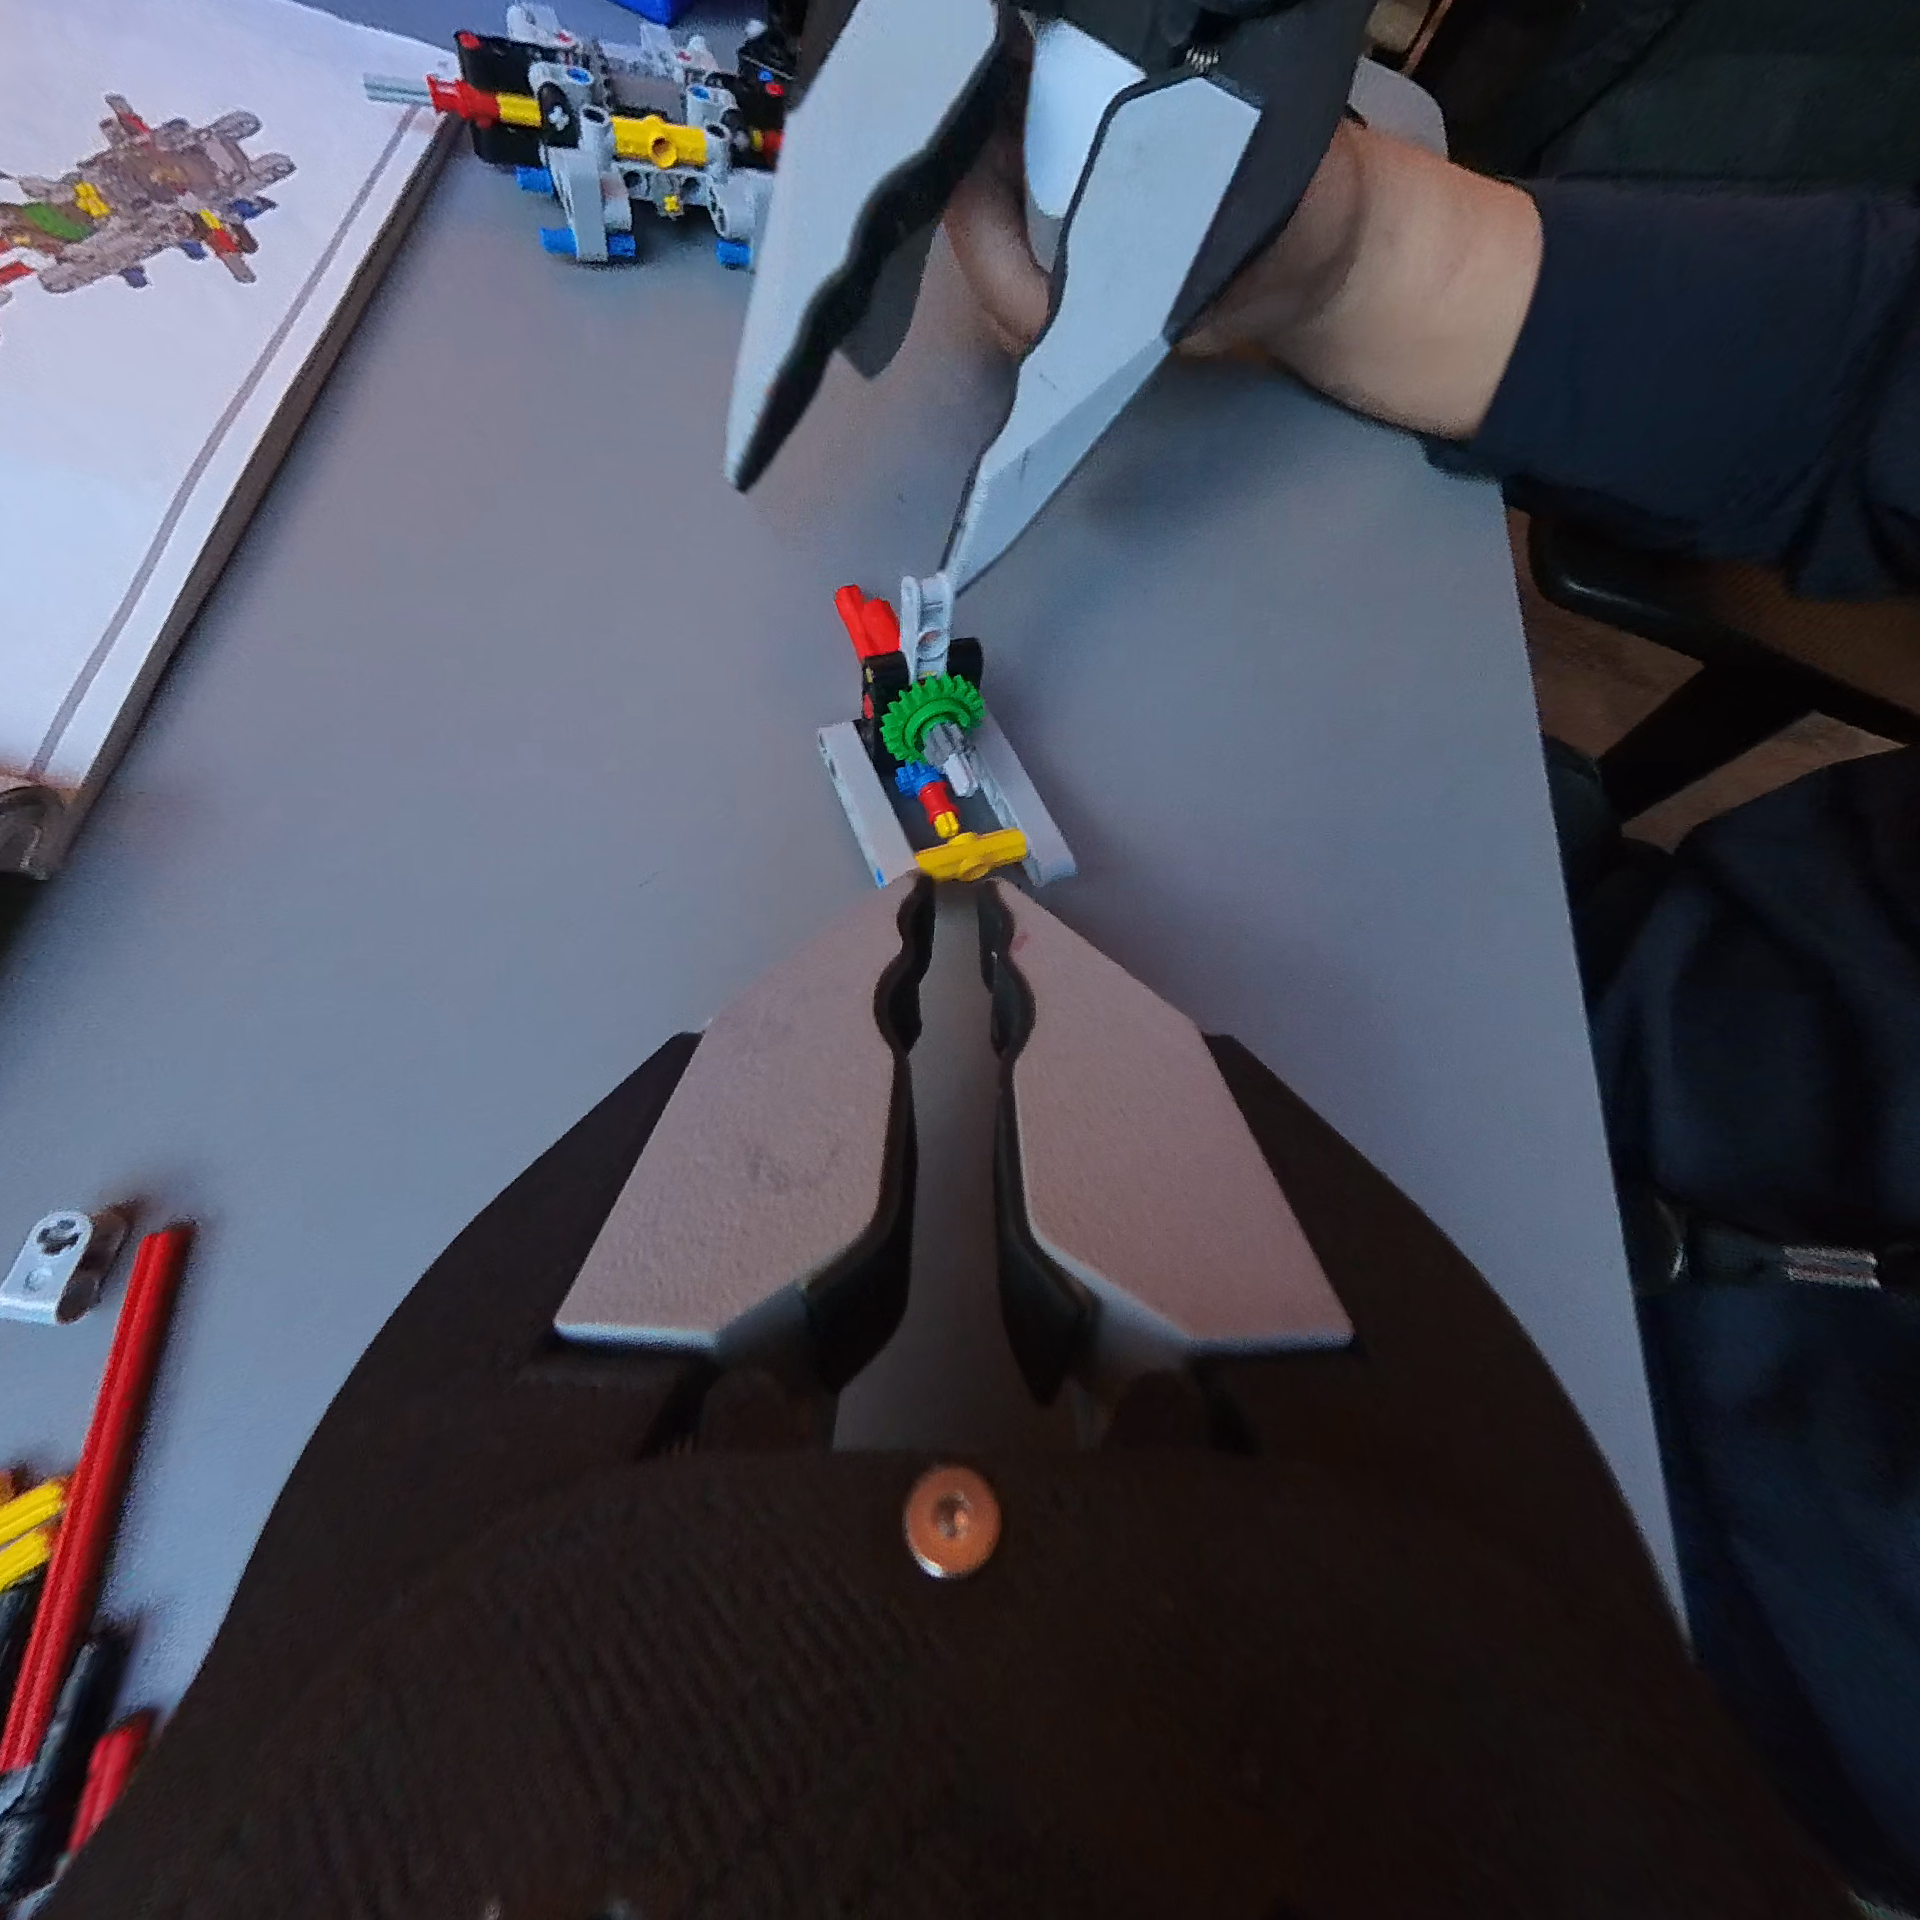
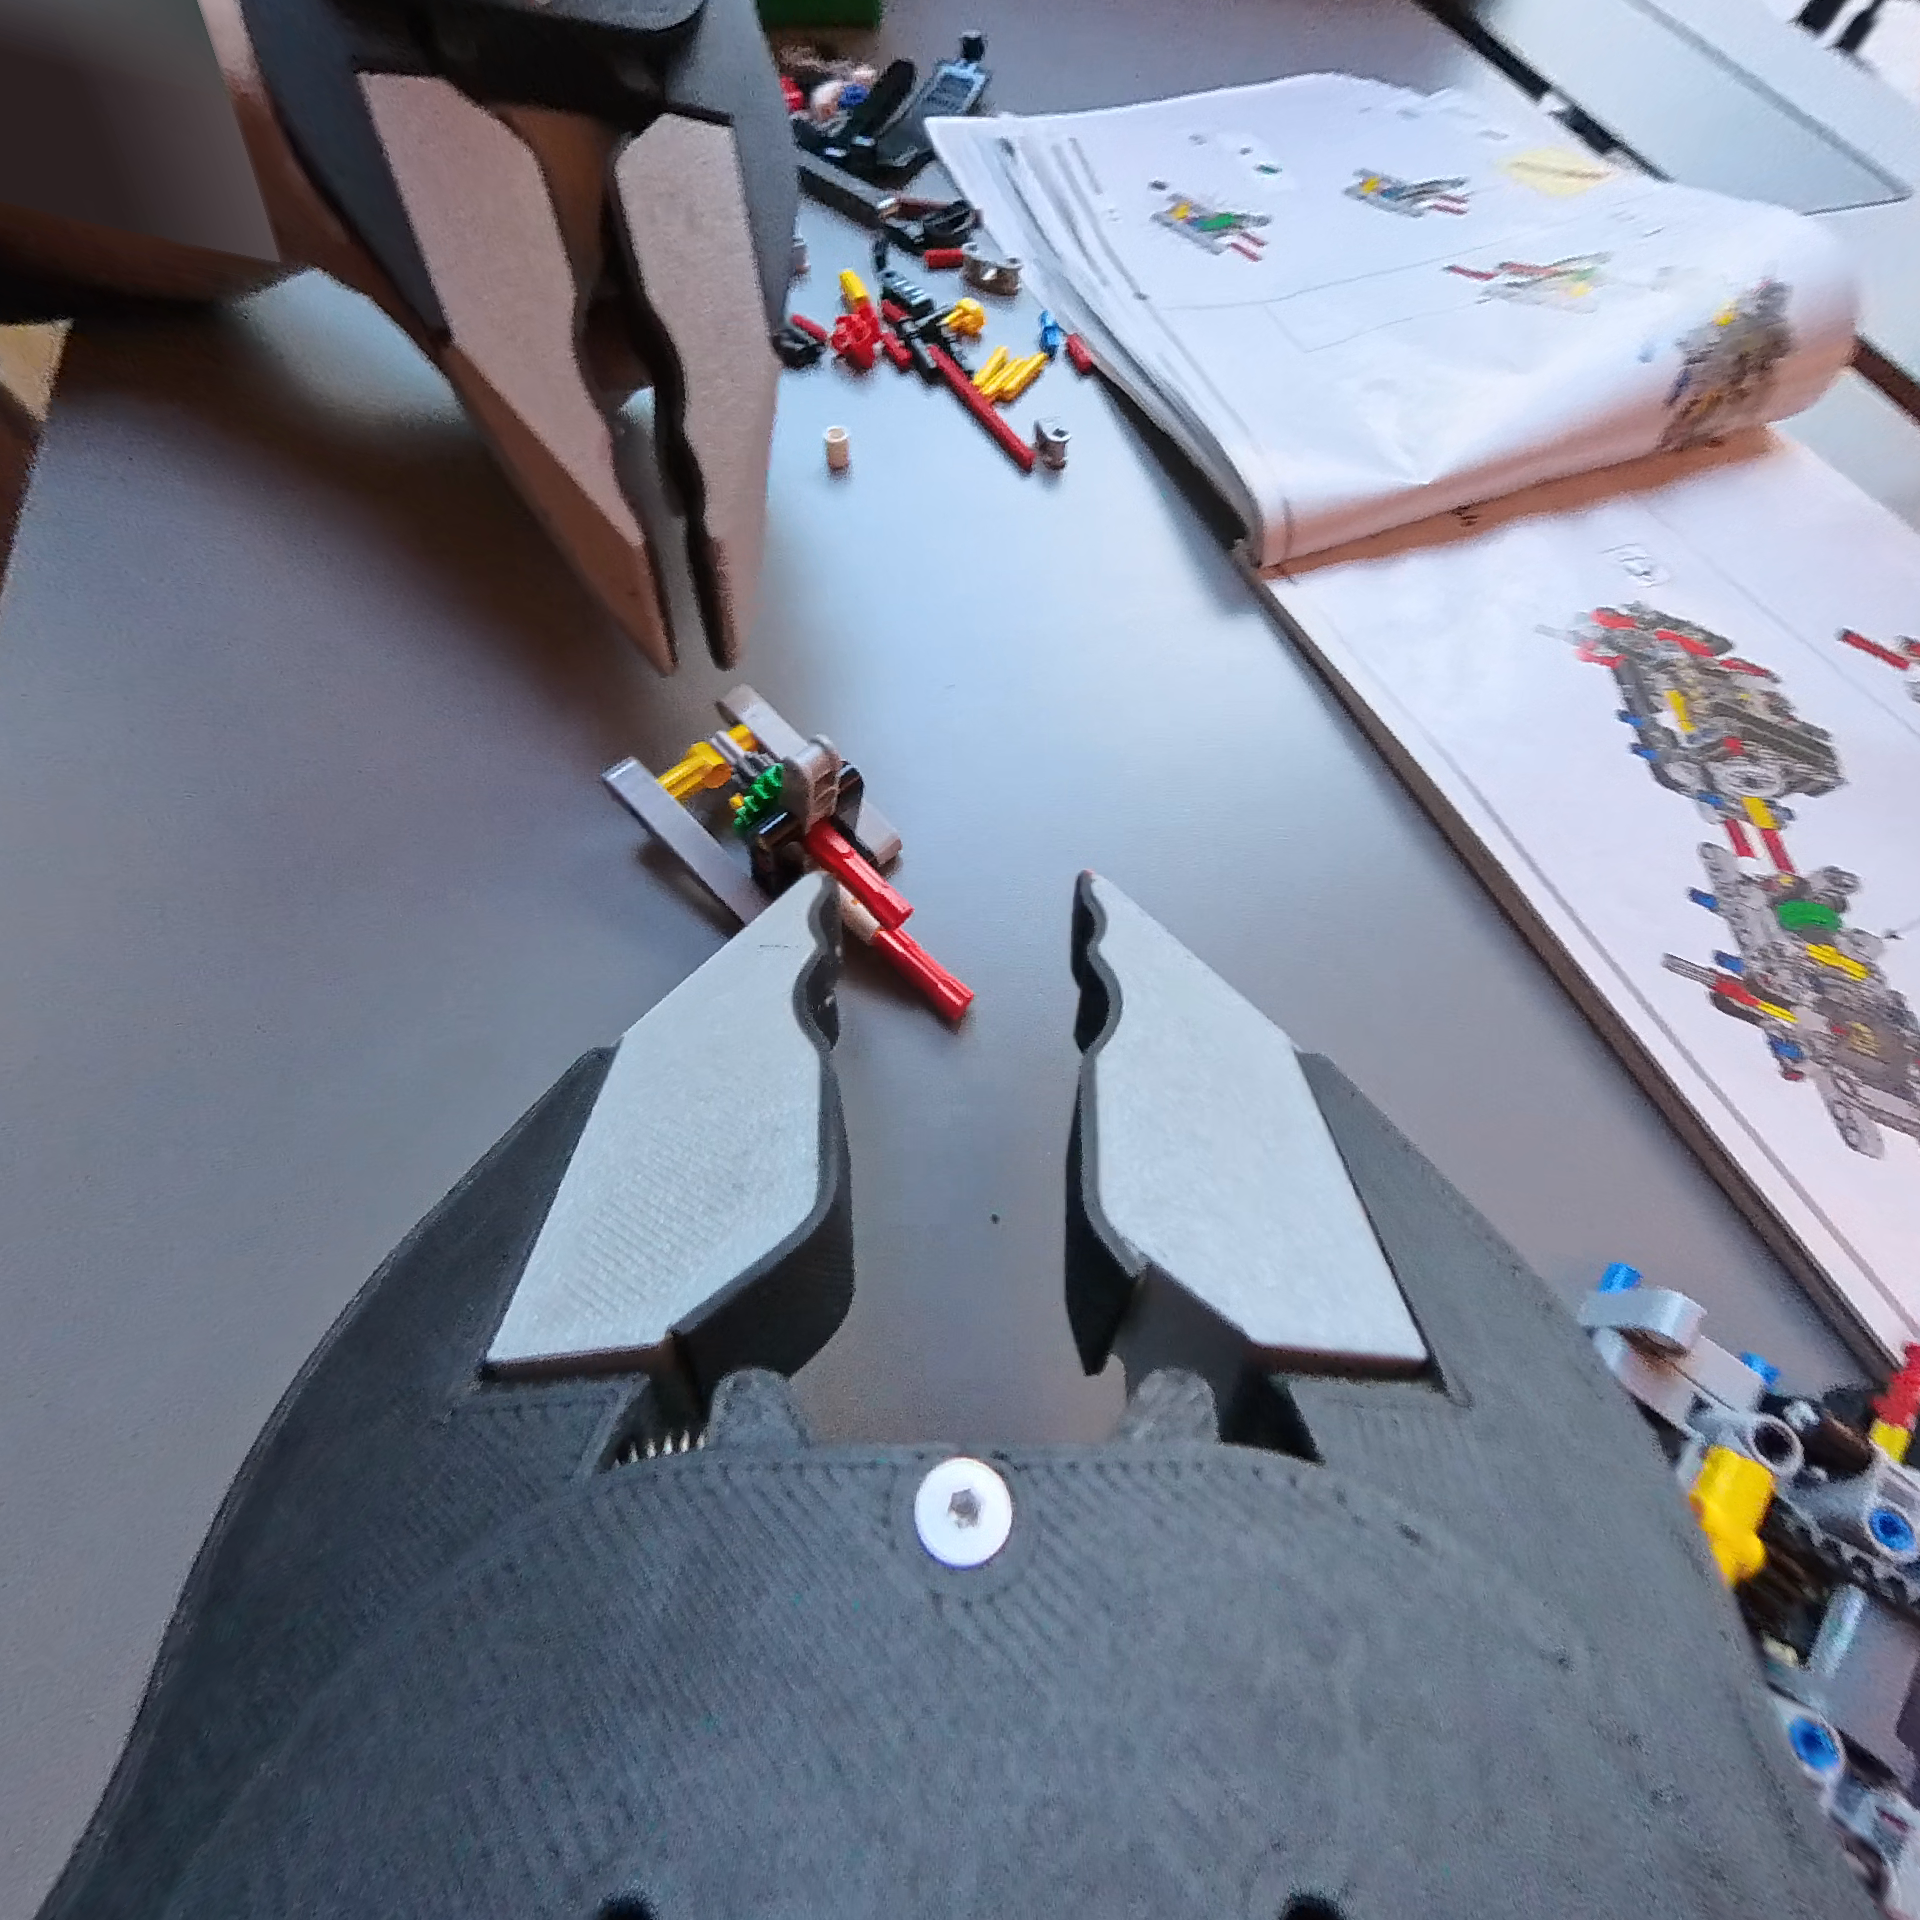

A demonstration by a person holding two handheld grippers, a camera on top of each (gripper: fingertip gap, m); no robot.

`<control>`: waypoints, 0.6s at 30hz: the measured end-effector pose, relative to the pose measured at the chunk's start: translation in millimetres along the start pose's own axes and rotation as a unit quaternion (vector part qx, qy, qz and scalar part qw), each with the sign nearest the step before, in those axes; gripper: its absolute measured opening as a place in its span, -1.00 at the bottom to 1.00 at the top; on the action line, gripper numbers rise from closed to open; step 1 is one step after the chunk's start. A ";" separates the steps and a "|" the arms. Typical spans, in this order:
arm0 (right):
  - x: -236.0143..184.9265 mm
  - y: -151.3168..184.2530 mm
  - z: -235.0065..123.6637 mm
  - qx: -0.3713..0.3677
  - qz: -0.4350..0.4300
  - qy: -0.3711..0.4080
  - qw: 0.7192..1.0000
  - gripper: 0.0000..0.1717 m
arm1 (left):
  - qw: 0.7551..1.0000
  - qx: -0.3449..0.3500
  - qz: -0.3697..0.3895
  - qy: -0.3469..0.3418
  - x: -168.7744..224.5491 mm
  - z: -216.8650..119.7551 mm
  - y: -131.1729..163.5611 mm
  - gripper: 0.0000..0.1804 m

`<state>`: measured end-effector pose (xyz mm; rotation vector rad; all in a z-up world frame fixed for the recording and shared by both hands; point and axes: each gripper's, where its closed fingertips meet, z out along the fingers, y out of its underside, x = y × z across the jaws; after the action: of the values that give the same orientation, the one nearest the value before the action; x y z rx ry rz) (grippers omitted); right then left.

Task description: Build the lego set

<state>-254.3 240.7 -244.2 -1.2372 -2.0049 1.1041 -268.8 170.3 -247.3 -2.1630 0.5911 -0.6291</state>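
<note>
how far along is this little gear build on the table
Done: the small grey-beamed brick assembly with a green gear lies put together on the grey table, with a red plastic axle sticking out.

In hand: nothing. The left gripper has its jaws nearly closed at the assembly's yellow end, and the right gripper has its jaws open beside the axle.

Left: loose small pieces lie unused, and the larger black-and-grey brick assembly sits apart.

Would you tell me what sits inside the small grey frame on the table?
Between the frame's two grey beams: a green gear, a blue gear, a red bush and a yellow crosspiece. The black block hides what lies beneath it.
</note>
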 end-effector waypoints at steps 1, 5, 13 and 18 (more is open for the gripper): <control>0.2 -0.4 -0.8 0.003 0.001 0.006 1.000 -0.48 | 1.000 -0.001 0.001 0.003 2.6 1.2 -0.3 -0.95; -6.2 -0.1 0.4 -0.001 0.001 0.011 1.000 -0.48 | 1.000 -0.006 0.005 0.009 11.4 8.8 -1.8 -0.94; -19.7 0.3 6.4 -0.013 -0.019 0.003 1.000 -0.52 | 1.000 0.000 0.008 -0.009 9.6 14.0 -6.0 -0.96; -18.8 -6.3 0.8 0.016 -0.003 -0.010 1.000 -0.54 | 1.000 0.000 0.001 -0.004 8.2 12.5 -4.1 -0.97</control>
<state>-249.6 222.1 -239.6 -1.2092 -1.9965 1.1449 -254.1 174.7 -249.1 -2.1628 0.5885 -0.6184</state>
